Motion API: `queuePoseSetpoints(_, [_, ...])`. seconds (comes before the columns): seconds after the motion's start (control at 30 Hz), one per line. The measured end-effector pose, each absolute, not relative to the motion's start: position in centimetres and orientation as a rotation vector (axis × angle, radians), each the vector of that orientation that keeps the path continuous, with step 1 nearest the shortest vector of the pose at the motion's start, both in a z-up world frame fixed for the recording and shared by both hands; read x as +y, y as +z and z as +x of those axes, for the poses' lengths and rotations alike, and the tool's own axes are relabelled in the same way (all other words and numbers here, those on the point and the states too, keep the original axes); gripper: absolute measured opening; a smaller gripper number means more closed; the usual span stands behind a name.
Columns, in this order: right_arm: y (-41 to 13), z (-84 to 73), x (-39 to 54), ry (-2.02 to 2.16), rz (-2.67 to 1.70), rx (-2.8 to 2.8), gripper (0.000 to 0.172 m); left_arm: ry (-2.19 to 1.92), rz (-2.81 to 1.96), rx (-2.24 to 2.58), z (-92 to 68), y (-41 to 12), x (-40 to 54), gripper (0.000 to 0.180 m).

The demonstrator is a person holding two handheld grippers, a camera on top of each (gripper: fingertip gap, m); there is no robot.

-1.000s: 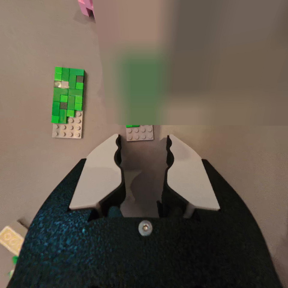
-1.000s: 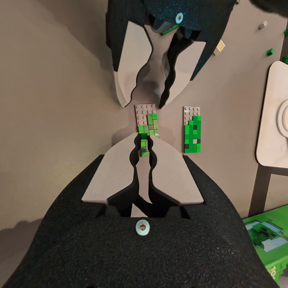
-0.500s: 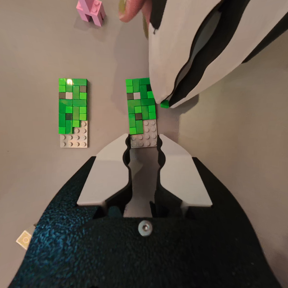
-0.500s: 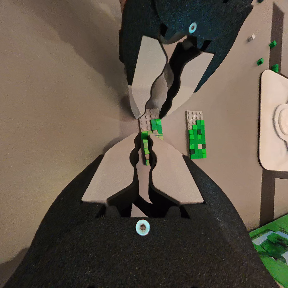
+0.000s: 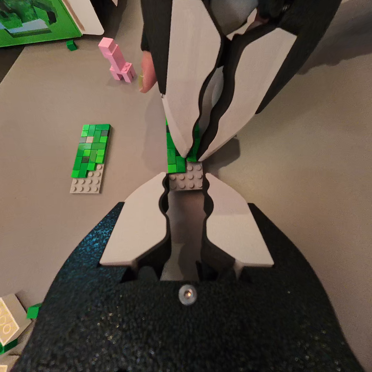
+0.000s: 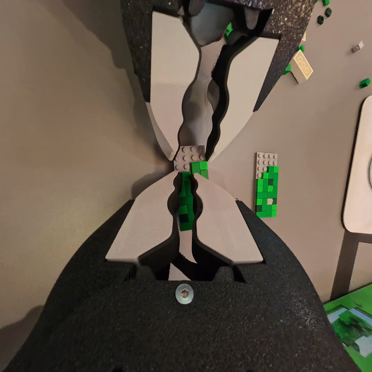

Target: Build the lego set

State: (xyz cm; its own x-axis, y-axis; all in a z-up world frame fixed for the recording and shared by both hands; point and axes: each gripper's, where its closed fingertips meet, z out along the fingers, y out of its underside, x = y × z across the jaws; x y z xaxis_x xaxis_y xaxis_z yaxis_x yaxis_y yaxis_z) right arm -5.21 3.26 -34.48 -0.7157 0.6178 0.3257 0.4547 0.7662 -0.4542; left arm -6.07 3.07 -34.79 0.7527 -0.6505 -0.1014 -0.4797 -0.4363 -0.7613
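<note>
A grey studded plate (image 5: 186,182), partly covered with green tiles (image 5: 176,163), lies on the grey table. My left gripper (image 5: 186,178) is shut on its bare near end, with one pad on each long side. The right wrist view shows those fingertips (image 6: 211,157) against the plate (image 6: 185,159). My right gripper (image 6: 184,175) is shut on a small green tile (image 6: 186,176). In the left wrist view it (image 5: 192,157) comes down from above, and the tile (image 5: 192,159) sits at the edge of the tiled area, next to the bare studs.
A second grey plate with green tiles (image 5: 90,159) lies to the left and also shows in the right wrist view (image 6: 266,185). Around it are a pink brick figure (image 5: 118,60), a green box (image 5: 36,22), a white board (image 6: 360,171), a tan tile (image 6: 303,66) and loose green bricks (image 6: 364,83).
My left jaws closed from wide open onto the end of the grey plate. My right gripper, still shut on the green tile, moved over and down to the plate's tiled edge.
</note>
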Motion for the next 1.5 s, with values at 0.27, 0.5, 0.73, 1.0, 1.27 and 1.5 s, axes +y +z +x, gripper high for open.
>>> queuePoseSetpoints(0.27, [-34.6,-5.2,3.3,0.348,-0.765,-2.560,0.008,-0.309,-2.119,0.841,-5.8,-34.6,2.7,0.031])
queuePoseSetpoints(0.5, [-34.1,-5.1,3.1,0.384,-0.779,-2.556,0.012,-0.355,-2.129,0.802,-5.5,-34.4,2.6,0.031])
queuePoseSetpoints(0.73, [-32.7,-5.3,4.0,0.394,-0.816,-2.413,0.019,-0.369,-2.156,0.719,-6.2,-34.2,2.8,0.031])
queuePoseSetpoints(1.0, [-32.1,-5.8,2.7,0.133,-0.454,-1.955,0.024,-0.458,-2.160,0.490,-7.6,-32.9,3.3,0.031])
queuePoseSetpoints(1.27, [-33.8,-6.2,2.6,-0.172,-0.274,-1.878,0.021,-0.492,-2.151,0.446,-7.8,-32.3,3.1,0.031])
queuePoseSetpoints(1.5, [-34.2,-6.6,2.9,-0.262,-0.228,-1.850,0.016,-0.500,-2.153,0.455,-7.7,-32.2,2.9,0.031])
